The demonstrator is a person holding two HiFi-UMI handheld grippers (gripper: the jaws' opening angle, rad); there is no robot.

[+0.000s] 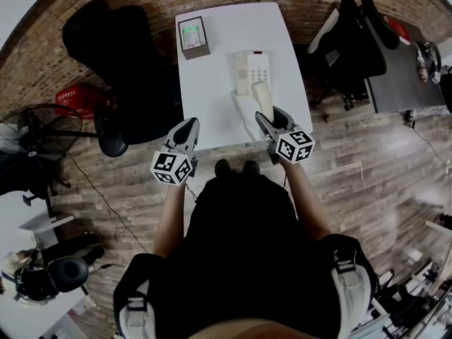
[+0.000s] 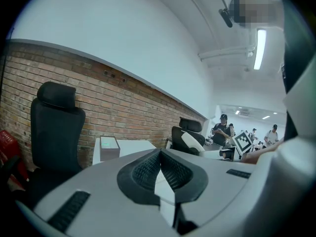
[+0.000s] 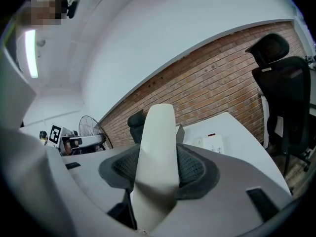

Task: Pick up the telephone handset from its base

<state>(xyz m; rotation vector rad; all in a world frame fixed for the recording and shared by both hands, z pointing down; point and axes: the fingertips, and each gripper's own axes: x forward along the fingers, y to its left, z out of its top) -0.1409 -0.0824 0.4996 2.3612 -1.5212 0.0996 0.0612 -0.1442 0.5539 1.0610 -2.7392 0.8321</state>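
A cream telephone base (image 1: 252, 71) with a keypad sits on the white table (image 1: 212, 83). The cream handset (image 1: 263, 96) is lifted off it and held just in front of it, over the table's near right edge. My right gripper (image 1: 269, 120) is shut on the handset (image 3: 158, 167), which stands up between the dark pads. Beyond it, the base (image 3: 211, 143) lies on the table. My left gripper (image 1: 188, 128) hovers at the table's near edge, left of the phone. Its pads (image 2: 148, 169) meet at the tips with nothing between them.
A small dark box with a green screen (image 1: 193, 36) stands at the table's far left. Black office chairs stand at the left (image 1: 120, 41) and right (image 1: 353, 41) of the table, against a brick wall. A floor fan (image 1: 35, 140) and a red crate (image 1: 78, 97) are to the left.
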